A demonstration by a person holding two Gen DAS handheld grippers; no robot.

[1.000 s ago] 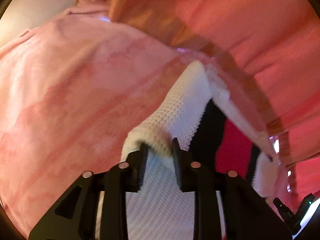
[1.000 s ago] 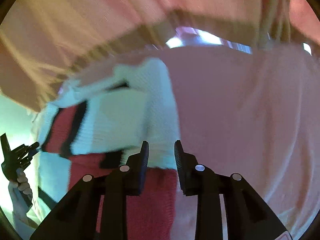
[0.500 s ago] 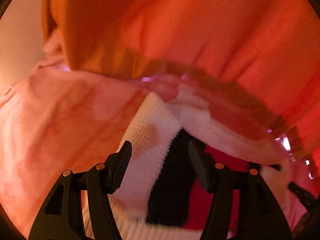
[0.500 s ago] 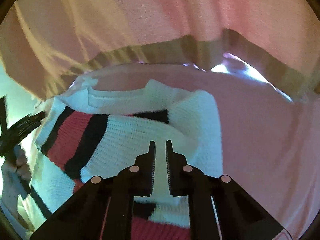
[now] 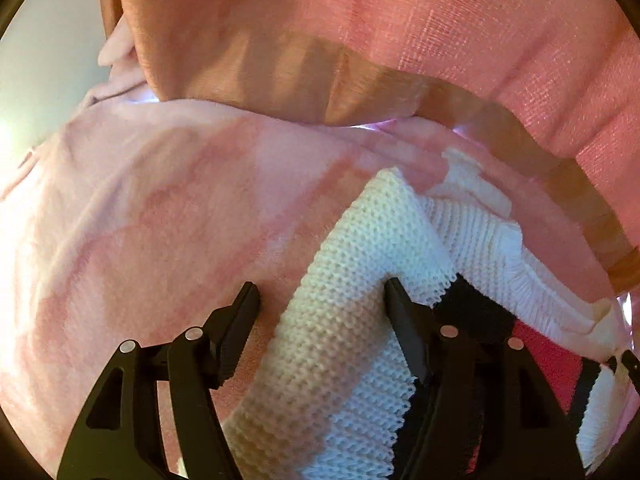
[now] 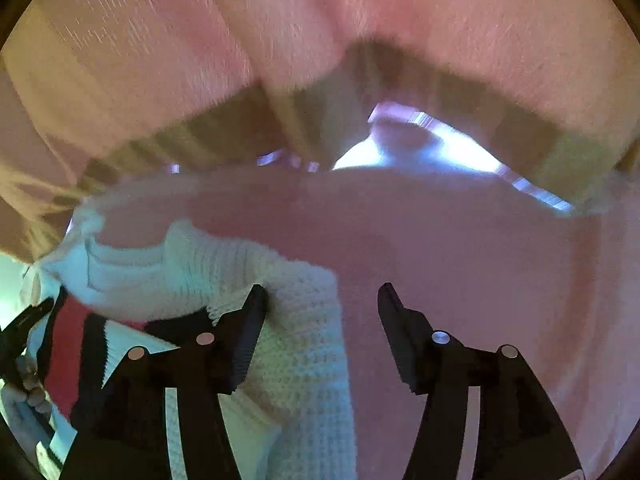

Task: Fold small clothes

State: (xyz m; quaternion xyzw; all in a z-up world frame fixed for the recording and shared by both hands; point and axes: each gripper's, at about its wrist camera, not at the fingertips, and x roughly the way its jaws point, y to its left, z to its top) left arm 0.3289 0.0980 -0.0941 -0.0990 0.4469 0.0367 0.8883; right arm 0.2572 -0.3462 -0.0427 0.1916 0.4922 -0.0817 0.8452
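Observation:
A small white knit sweater (image 5: 352, 320) with black and red stripes lies on a pink blanket (image 5: 160, 220). My left gripper (image 5: 322, 298) is open, its jaws wide apart over the sweater's folded white edge, right finger touching the knit. In the right wrist view the sweater (image 6: 296, 320) lies at lower left. My right gripper (image 6: 322, 300) is open and empty, its left finger against the white knit, its right finger over the pink blanket (image 6: 480, 260).
An orange-pink curtain (image 5: 400, 40) with a darker hem hangs close above the blanket in both views (image 6: 280, 40). The other gripper and the hand holding it (image 6: 24, 360) show at the far left of the right wrist view.
Both grippers have let go of the sweater: the left opened first and spread wider, the right was shut half a second ago and now stands wide open. The sweater's edges lie folded inward.

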